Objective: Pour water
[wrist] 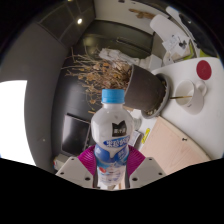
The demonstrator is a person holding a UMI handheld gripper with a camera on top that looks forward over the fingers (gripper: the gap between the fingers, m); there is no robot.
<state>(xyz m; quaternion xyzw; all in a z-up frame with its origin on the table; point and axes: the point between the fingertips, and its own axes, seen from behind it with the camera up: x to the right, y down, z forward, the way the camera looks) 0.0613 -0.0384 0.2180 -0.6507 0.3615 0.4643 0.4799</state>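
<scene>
Hand-held gripper [112, 170] squeezing a clear plastic water bottle [113, 135] between its pink pads, blue cap upright, smooth white round tabletop [185, 125] curving off right, dark pot [150, 90] of dry twigs just behind

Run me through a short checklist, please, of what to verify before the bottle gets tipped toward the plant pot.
1. Grip: the gripper has the water bottle between its pink pads, which appear to press on both sides. Ok.
2. Bottle upright: yes. Ok.
3. Cap: the white cap is on, so nothing can pour. Not ok.
4. Target: the dark pot with dry twigs sits beyond the bottle, in plain view. Ok.
5. Bottle neck over the pot: it is short of the rim. Not ok.
6. Water level: cannot tell behind the label.
</scene>
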